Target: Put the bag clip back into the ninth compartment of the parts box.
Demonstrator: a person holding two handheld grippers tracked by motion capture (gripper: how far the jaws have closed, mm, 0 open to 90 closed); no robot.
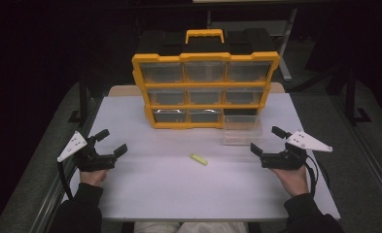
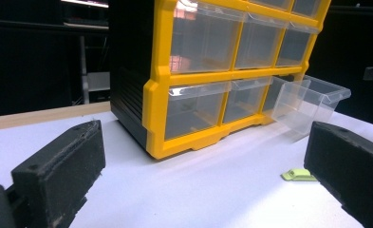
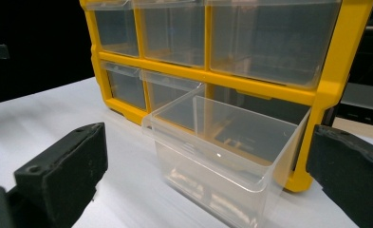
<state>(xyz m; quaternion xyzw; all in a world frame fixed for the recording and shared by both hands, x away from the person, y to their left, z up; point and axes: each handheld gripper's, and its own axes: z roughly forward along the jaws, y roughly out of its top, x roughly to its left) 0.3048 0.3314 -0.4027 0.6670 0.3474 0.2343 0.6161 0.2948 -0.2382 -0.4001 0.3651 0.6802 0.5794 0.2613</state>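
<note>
A yellow-framed organiser (image 1: 205, 87) with clear drawers stands at the back of the white table (image 1: 145, 184). Its bottom-right slot is vacant; the clear drawer (image 1: 242, 130) from it sits on the table just in front. A small yellow-green piece (image 1: 199, 159) lies mid-table. My left gripper (image 1: 112, 142) rests open at the table's left, holding nothing. At the right my right gripper (image 1: 268, 141) is open and faces the loose drawer (image 3: 227, 161). The left gripper view has the organiser (image 2: 212, 71), the drawer (image 2: 310, 102) and the yellow-green piece (image 2: 298, 175) beside the right jaw.
A yellow carry handle (image 1: 204, 35) tops the organiser. Metal frame legs (image 1: 83, 97) stand left and right of the table. The surroundings are dark. Bare tabletop stretches between the two grippers and toward the near edge.
</note>
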